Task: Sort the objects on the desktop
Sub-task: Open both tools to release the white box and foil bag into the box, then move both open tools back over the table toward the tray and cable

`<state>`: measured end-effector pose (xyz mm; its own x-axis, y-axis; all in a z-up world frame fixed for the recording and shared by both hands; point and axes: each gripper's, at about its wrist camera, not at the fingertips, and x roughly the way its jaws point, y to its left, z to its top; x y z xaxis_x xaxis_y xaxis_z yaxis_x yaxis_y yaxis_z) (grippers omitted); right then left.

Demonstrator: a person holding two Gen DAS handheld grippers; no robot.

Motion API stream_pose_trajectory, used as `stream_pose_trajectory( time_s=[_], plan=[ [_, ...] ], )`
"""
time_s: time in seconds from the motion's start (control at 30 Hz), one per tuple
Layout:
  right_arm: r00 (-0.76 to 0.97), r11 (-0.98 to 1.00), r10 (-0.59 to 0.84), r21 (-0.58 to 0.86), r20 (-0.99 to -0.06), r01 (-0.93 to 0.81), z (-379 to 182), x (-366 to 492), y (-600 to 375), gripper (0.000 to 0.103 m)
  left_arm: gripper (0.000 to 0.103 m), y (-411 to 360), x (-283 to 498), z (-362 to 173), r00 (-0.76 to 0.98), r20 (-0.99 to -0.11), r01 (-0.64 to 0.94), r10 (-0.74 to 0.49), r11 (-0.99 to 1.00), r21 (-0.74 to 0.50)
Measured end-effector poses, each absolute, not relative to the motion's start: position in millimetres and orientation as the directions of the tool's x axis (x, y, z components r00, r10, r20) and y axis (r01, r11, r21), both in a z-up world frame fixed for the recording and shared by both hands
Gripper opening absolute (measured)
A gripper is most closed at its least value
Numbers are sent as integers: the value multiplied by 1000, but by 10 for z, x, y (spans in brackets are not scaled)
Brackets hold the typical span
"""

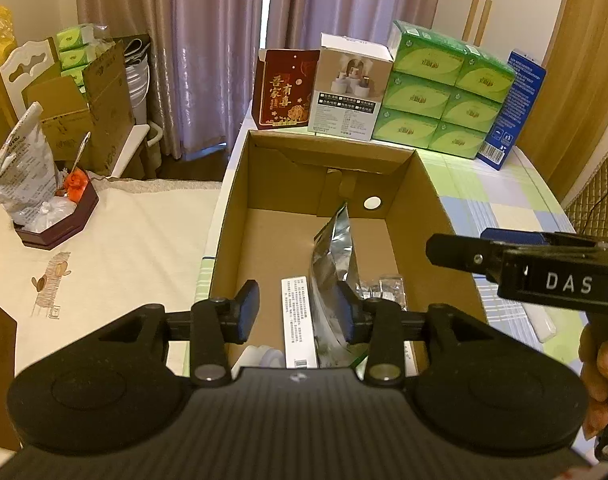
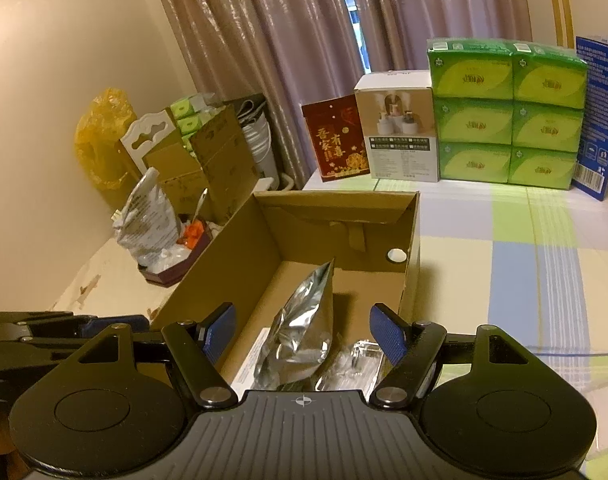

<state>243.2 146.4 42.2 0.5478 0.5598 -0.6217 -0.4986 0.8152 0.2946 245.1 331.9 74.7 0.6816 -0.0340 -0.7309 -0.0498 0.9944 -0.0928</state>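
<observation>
Foil pouch [image 2: 299, 332] upright inside cardboard box [image 2: 412, 264], at 12 o'clock of both tools. Likely light, crinkly, slippery; best pinched at flat top seam. Left gripper [image 1: 299, 312] and right gripper [image 2: 304, 334] spread wide, holding nothing.

Colours and patterns across a cluttered desk and its open box.

A plain brown cardboard box [image 1: 420, 200] held a shiny silver foil pouch [image 2: 299, 332] and a white card with black print [image 1: 297, 320]. The tablecloth [image 2: 524, 248] was checked in pale green, blue and cream. Behind stood bright green tissue packs [image 1: 444, 92] with yellow-green leaf shapes, a dark red packet [image 1: 283, 88] with gold characters, a white carton [image 1: 350, 92] and a blue box [image 1: 516, 112] with white text. The curtains [image 1: 207, 40] were mauve. Both grippers were black, the right gripper [image 2: 304, 338] with blue textured pads [image 2: 390, 338].
</observation>
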Motion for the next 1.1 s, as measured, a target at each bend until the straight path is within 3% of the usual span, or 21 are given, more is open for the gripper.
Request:
stream_pose_trajectory(
  time_s=[0.23,0.4,0.7,1.1],
  plan=[
    [550,814,557,278,-622,-510,518,2266,1430,84,45,3268,2339,859,690,-724,-57,-15,996,-75],
    [552,813,559,278,-619,-511,588,2161,1373,89,68,3222,2213,938,695,-719,-59,-4,996,-61],
    [563,813,559,269,-609,-516,765,1940,1179,93,98,3108,1957,1107,725,-688,-70,20,997,-45],
    [608,822,547,234,-575,-519,1002,1591,751,97,102,2884,1621,1309,756,-651,-85,60,996,-7]
  ],
)
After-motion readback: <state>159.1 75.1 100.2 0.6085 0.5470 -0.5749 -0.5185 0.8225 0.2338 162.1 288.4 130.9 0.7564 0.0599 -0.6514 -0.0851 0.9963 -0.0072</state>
